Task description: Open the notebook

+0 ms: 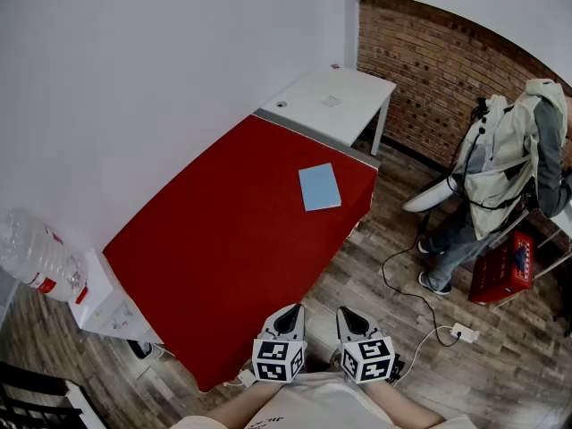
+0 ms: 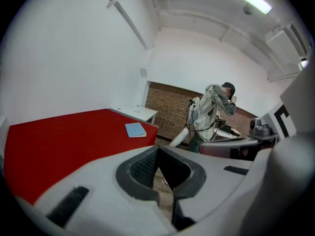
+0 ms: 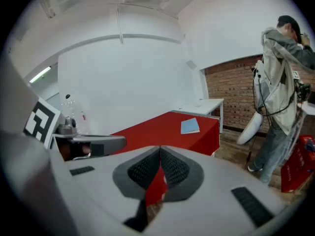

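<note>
A light blue notebook [image 1: 319, 187] lies closed and flat on the red table [image 1: 223, 239], near its far right edge. It also shows small in the left gripper view as the notebook [image 2: 135, 130] and in the right gripper view as the notebook [image 3: 190, 126]. My left gripper [image 1: 290, 312] and right gripper [image 1: 347, 314] hang side by side off the table's near corner, far from the notebook. Both have their jaws together with nothing between them. In their own views the left gripper [image 2: 157, 149] and right gripper [image 3: 160, 150] point toward the table.
A white table [image 1: 332, 104] adjoins the red one at the far end. A person in a pale jacket [image 1: 505, 164] stands at the right by a red crate [image 1: 505, 266]. A water bottle [image 1: 40, 256] stands at the left. Cables [image 1: 420, 315] run across the wooden floor.
</note>
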`<state>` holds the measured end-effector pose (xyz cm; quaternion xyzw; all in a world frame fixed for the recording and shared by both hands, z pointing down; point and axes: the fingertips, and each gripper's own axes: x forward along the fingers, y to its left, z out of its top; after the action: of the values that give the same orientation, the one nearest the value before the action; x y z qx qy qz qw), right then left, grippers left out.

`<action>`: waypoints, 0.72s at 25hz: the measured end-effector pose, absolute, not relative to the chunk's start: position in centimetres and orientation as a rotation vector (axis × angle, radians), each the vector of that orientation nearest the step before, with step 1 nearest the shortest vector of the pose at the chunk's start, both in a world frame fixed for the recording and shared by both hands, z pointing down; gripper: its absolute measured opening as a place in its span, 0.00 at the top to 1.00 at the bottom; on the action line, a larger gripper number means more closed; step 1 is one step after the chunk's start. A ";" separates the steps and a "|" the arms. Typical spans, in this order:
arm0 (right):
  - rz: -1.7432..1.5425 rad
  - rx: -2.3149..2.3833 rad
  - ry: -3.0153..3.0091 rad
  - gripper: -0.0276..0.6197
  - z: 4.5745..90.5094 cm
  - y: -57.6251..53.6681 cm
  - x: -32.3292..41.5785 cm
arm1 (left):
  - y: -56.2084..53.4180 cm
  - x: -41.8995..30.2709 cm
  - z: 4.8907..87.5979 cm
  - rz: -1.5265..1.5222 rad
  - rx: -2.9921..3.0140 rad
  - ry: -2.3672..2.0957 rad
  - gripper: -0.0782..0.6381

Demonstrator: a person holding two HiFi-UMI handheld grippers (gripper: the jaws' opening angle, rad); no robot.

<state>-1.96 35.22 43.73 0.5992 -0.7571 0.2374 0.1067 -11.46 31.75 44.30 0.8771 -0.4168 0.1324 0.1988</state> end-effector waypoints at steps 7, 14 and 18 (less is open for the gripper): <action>0.670 1.807 -2.228 0.95 43.3 35.2 -4.7 | 31.3 -14.2 44.5 0.373 2.471 -1.144 0.88; 0.678 1.803 -2.205 0.95 44.0 34.1 -5.5 | 29.8 -14.3 45.1 0.368 2.466 -1.114 0.88; 0.670 1.795 -2.210 0.95 44.3 31.3 -4.5 | 27.5 -13.6 45.8 0.372 2.451 -1.123 0.88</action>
<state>-4.55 31.25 44.34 0.6101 -0.7511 0.2278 0.1080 -13.63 27.49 45.83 0.8808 -0.4036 0.1335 0.2087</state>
